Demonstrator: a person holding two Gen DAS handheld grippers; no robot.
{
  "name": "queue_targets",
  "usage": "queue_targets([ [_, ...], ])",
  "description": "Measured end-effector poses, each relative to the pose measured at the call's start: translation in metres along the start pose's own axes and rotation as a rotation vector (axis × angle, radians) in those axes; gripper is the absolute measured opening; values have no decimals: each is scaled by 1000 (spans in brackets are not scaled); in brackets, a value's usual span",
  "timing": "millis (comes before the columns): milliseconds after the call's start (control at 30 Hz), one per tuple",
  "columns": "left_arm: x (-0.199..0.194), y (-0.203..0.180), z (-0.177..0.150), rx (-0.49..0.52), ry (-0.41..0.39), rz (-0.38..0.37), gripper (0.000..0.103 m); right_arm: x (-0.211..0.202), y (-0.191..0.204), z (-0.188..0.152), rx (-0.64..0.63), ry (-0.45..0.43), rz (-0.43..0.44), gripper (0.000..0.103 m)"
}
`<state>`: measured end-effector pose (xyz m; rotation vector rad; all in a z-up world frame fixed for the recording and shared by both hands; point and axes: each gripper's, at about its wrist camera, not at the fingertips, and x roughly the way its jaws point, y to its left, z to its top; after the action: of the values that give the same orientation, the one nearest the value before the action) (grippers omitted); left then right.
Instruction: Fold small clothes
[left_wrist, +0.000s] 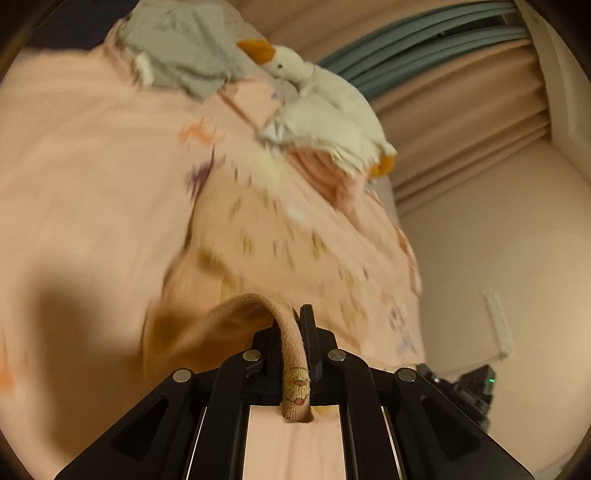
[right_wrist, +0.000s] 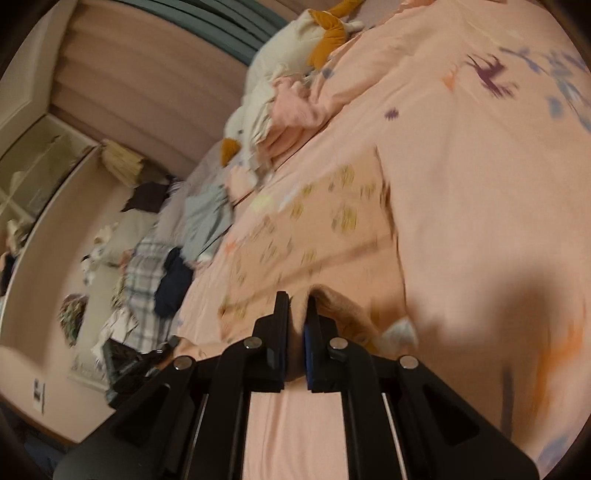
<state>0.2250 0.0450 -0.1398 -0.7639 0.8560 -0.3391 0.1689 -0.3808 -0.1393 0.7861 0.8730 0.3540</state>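
Observation:
A small peach garment with yellow prints (left_wrist: 280, 243) hangs spread above the pink bed sheet (left_wrist: 81, 177). My left gripper (left_wrist: 295, 325) is shut on the garment's ribbed edge, which runs back between the jaws. In the right wrist view the same garment (right_wrist: 317, 221) stretches away from my right gripper (right_wrist: 297, 310). Its jaws stand a narrow gap apart with the garment's ribbed hem (right_wrist: 343, 310) against the right finger. The view is blurred, so the grip is unclear.
A white plush goose (left_wrist: 325, 107) and a grey cloth (left_wrist: 184, 48) lie at the bed's far side. Beige curtains (left_wrist: 461, 122) hang behind. In the right wrist view, piled clothes (right_wrist: 147, 273) lie along the bed's left edge near a wall.

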Motion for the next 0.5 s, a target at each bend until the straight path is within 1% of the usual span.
queue_targets([
  [67,21,-7,29,31,4,28,5,21,-1,32,-12,3,-22,8],
  [100,39,-10,47,43,5,44,5,33,1,51,-33,6,-48,8],
  [133,47,-12,56,52,-3,63,5,47,2,68,-58,4,-95,8],
  [167,60,-12,66,62,-19,91,5,58,1,80,-73,5,-125,8],
  [233,96,-8,85,89,-24,172,5,94,-6,107,-77,23,-191,8],
  [267,105,0,87,88,-25,203,5,107,-10,114,-77,36,-210,8],
  [300,123,9,90,72,-15,255,5,130,-17,123,-81,64,-250,8],
  [367,149,31,97,6,12,290,5,158,-30,129,-69,110,-321,10],
  [400,158,42,98,-32,25,312,5,174,-39,131,-52,146,-358,11],
  [433,162,45,99,-51,41,318,5,182,-43,132,-50,170,-368,10],
  [467,162,43,101,-38,65,318,5,185,-46,135,-53,182,-371,10],
  [500,155,36,101,-6,81,337,5,182,-46,139,-61,193,-361,11],
])
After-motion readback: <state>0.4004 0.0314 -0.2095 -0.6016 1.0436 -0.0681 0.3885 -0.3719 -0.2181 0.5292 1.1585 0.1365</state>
